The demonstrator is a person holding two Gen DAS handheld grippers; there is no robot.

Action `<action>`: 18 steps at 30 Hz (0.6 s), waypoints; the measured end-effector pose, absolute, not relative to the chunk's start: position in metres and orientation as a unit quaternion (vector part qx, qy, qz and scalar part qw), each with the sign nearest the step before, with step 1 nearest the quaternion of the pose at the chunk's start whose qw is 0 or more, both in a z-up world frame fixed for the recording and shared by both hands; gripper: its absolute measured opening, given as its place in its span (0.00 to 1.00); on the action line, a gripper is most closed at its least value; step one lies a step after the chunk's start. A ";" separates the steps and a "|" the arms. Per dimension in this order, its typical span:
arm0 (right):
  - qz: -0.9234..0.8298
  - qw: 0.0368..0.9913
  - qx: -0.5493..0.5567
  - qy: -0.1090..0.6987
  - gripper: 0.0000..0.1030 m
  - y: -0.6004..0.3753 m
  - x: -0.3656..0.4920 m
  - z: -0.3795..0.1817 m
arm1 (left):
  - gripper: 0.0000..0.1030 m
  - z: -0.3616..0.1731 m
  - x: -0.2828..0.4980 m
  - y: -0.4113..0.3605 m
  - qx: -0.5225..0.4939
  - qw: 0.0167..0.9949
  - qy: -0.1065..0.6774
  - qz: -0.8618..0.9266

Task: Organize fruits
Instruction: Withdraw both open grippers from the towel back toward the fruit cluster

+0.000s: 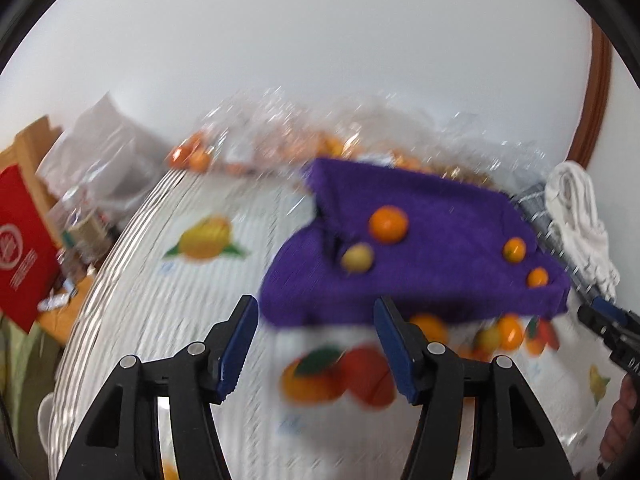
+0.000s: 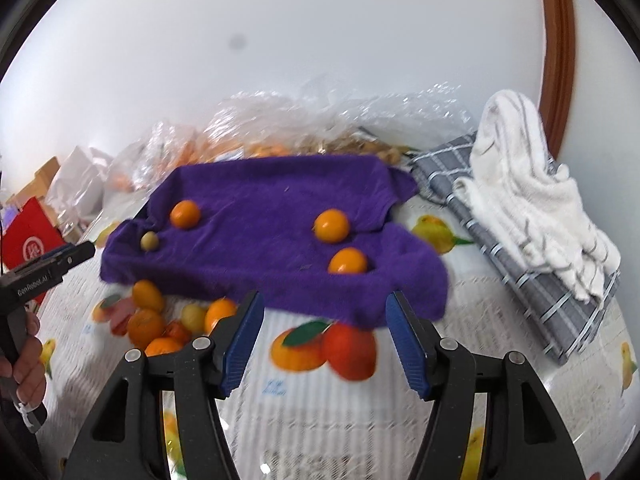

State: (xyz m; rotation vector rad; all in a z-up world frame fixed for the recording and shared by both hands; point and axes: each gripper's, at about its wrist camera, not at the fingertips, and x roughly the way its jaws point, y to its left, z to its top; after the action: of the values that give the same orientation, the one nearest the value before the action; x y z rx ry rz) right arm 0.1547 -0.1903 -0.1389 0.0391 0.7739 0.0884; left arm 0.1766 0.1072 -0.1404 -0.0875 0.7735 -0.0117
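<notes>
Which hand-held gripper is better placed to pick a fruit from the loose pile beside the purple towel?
Probably the left hand-held gripper. In the right wrist view its tip hangs close above the heap of loose orange and yellow fruits beside the purple towel. The right hand-held gripper sits empty further along.

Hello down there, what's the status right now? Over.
Left gripper open, empty. Right gripper open, empty. Three oranges and one small yellow fruit on purple towel; loose pile of fruit off its near edge. Nothing blocking.
</notes>
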 end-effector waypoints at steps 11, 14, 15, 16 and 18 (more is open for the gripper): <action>0.071 0.920 0.013 0.384 0.58 -0.172 0.130 -0.152 | 0.56 -0.186 0.141 0.127 -0.026 0.897 0.439 0.033; 0.078 0.918 0.012 0.389 0.55 -0.165 0.131 -0.156 | 0.56 -0.187 0.138 0.128 -0.022 0.899 0.436 0.034; 0.082 0.917 0.012 0.391 0.54 -0.163 0.131 -0.157 | 0.56 -0.187 0.138 0.128 -0.022 0.899 0.436 0.034; 0.085 0.916 0.011 0.392 0.54 -0.161 0.131 -0.158 | 0.56 -0.187 0.137 0.128 -0.025 0.900 0.434 0.035; 0.091 0.914 0.010 0.395 0.53 -0.156 0.134 -0.161 | 0.57 -0.187 0.138 0.129 -0.029 0.900 0.433 0.034</action>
State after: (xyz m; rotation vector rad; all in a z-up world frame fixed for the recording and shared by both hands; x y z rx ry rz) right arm 0.1343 -0.1559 -0.1609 0.0214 0.8128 0.1871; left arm 0.1376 0.1286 -0.1872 -0.0592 0.8954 0.0711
